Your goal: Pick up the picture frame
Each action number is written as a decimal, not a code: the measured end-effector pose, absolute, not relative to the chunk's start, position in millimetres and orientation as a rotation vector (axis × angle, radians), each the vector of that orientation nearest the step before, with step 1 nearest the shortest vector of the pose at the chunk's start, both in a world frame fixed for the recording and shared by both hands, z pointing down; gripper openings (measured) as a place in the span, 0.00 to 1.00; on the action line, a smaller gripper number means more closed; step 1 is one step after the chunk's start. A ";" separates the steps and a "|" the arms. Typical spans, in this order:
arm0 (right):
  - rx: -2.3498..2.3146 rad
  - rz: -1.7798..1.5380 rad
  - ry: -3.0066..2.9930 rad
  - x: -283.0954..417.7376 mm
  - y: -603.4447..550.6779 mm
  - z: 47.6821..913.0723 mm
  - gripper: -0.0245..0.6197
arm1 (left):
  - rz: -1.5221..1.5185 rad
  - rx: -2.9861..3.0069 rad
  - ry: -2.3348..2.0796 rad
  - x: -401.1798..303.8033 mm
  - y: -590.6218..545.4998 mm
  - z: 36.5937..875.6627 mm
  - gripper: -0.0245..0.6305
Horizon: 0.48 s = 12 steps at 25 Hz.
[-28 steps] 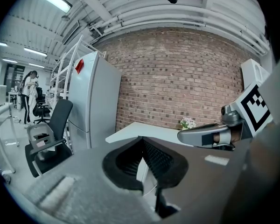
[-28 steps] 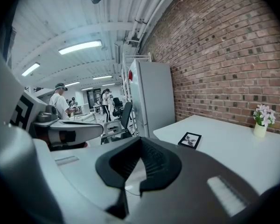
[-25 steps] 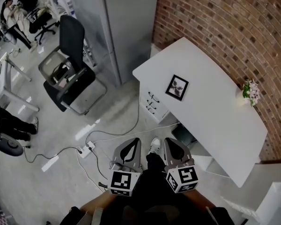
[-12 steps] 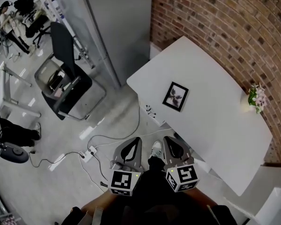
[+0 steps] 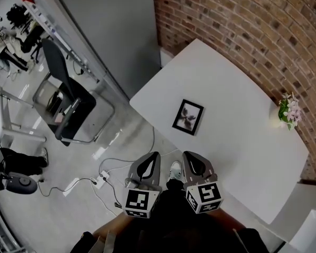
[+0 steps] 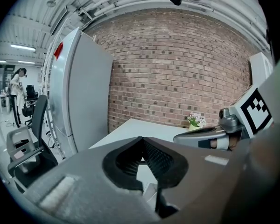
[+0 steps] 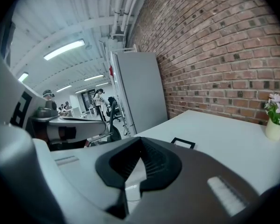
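A black picture frame [image 5: 188, 117] lies flat on the white table [image 5: 237, 141], near its left part; in the right gripper view the frame [image 7: 183, 143] shows just past the jaws. My left gripper [image 5: 148, 165] and right gripper [image 5: 193, 163] hang side by side short of the table's near edge, both shut and empty. The frame sits ahead of them, apart from both. In the left gripper view my left gripper [image 6: 142, 160] points at the table [image 6: 144, 127], with the right gripper [image 6: 210, 136] beside it.
A small pot of pink flowers [image 5: 288, 111] stands at the table's right by the brick wall [image 5: 242, 20]. A grey cabinet [image 5: 116, 30] rises left of the table. An office chair [image 5: 63, 101] and floor cables [image 5: 110, 167] lie to the left. People [image 5: 2, 30] stand far off.
Both grippers have come closer to the table, still shut. The frame and table now sit lower and nearer in the head view, and the drawers under the table have gone out of sight.
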State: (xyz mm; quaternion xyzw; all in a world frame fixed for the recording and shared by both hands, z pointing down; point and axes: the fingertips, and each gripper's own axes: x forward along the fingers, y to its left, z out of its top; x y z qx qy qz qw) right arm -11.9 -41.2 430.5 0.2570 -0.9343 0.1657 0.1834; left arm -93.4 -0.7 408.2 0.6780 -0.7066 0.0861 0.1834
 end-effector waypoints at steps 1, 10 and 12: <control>0.729 0.466 -2.635 -10.4 -47.5 431.0 0.04 | 0.244 1.919 -1.995 -91.5 -7.3 407.1 0.04; 0.796 0.485 -2.617 1.0 -75.8 432.3 0.04 | 0.275 1.942 -1.985 -89.3 -36.3 403.0 0.04; 0.827 0.498 -2.606 2.4 -80.9 435.6 0.04 | 0.286 1.957 -1.972 -90.4 -42.0 403.8 0.04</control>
